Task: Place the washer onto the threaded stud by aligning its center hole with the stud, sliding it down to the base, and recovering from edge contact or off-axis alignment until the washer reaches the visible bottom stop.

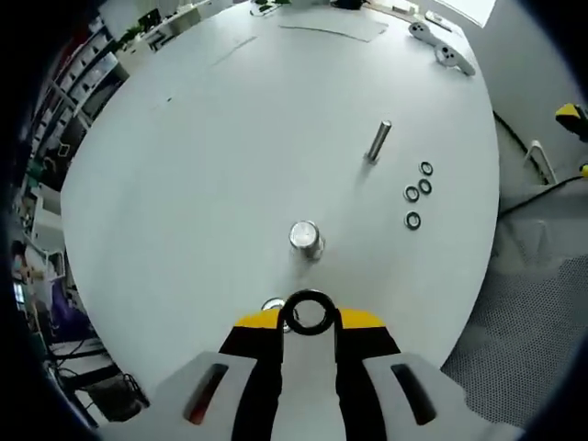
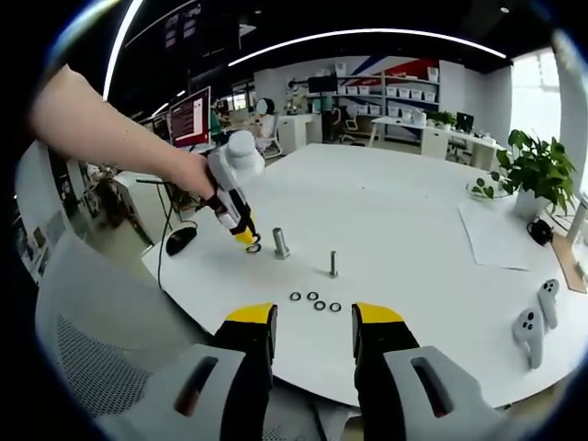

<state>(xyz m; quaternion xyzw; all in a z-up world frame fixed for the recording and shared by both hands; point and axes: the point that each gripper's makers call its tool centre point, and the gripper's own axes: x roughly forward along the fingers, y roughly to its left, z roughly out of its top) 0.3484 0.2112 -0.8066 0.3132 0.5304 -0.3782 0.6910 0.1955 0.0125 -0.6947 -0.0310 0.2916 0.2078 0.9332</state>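
Observation:
My left gripper [image 1: 308, 319] is shut on a dark ring washer [image 1: 309, 296], pinched upright between the yellow-tipped jaws. Just beyond it on the white table [image 1: 202, 184] stands a short, thick silver stud [image 1: 306, 237]. A thinner threaded stud [image 1: 378, 141] stands farther off. In the right gripper view a hand holds the left gripper [image 2: 246, 237] tilted down, its washer [image 2: 254, 247] hanging just left of the thick stud [image 2: 280, 243]; the thin stud [image 2: 333, 264] is to the right. My right gripper [image 2: 312, 323] is open with nothing in it, held back over the table's near edge.
Several spare washers [image 1: 418, 191] lie beside the thin stud, seen also as a row of washers [image 2: 315, 300]. Another ring [image 1: 272, 304] peeks out by the left jaw. White controllers [image 2: 531, 323], a plant [image 2: 537, 170], papers [image 2: 501, 234] and a mouse [image 2: 180, 240] lie near the table's edges.

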